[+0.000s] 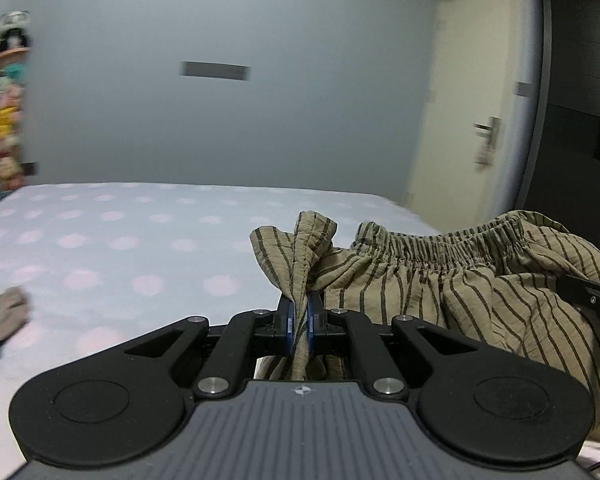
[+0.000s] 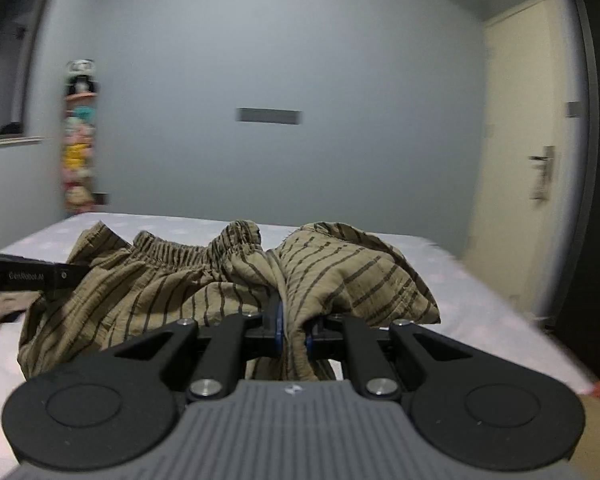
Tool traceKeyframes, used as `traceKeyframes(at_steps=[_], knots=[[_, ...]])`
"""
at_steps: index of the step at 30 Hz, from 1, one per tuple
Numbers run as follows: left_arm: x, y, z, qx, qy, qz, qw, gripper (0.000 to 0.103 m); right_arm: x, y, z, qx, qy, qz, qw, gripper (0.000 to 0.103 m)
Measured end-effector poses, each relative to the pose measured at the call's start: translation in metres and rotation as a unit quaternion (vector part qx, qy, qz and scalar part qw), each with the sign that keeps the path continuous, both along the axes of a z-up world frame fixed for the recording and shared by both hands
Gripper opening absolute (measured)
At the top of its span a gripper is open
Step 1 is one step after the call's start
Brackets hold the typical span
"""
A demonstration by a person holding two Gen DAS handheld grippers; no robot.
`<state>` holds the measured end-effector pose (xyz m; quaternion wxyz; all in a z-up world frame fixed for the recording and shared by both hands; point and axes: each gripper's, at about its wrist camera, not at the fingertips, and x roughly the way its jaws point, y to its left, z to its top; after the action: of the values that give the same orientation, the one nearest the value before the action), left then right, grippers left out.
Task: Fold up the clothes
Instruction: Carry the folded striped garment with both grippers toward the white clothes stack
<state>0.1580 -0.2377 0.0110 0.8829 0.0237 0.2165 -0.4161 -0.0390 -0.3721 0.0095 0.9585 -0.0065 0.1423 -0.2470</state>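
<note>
Grey-blue wall (image 2: 280, 60), cream door (image 2: 528, 152) at right, dotted bed sheet (image 1: 120, 232), toy column (image 2: 78, 136) left.

Crumpled tan striped shorts (image 1: 440, 292), lifted

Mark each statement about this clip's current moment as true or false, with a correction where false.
1. The left gripper is clamped on the striped shorts. True.
2. The right gripper is open and holds nothing. False: it is shut on the same shorts.
3. The shorts have an elastic waistband. True.
4. The bed sheet is plain dark blue. False: it is pale with pink dots.
5. The door is wide open. False: it looks closed.
</note>
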Motion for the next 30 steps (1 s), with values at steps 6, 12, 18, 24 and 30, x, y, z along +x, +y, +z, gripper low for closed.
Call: traceKeyframes(at_steps=[6,12,18,24,30], knots=[[-0.026,-0.072,0.012,-0.002,-0.017,-0.092,0.9956,0.005,-0.05,-0.032,0.01,-0.011,0.011,-0.087,0.996,0.011],[-0.053,-0.127,0.018,-0.008,-0.03,-0.17,0.985,0.004,-0.096,-0.059,0.02,-0.009,0.022,-0.17,0.985,0.011],[-0.078,-0.17,0.022,-0.005,-0.04,-0.237,0.9707,0.004,-0.132,-0.075,0.021,-0.008,0.031,-0.239,0.97,0.011],[-0.102,-0.19,0.011,0.015,-0.047,-0.287,0.9565,0.004,-0.153,-0.083,0.013,0.012,0.041,-0.281,0.959,0.011],[-0.121,-0.219,-0.002,0.048,-0.051,-0.323,0.944,0.004,-0.162,-0.093,-0.001,0.04,0.045,-0.305,0.95,0.011]])
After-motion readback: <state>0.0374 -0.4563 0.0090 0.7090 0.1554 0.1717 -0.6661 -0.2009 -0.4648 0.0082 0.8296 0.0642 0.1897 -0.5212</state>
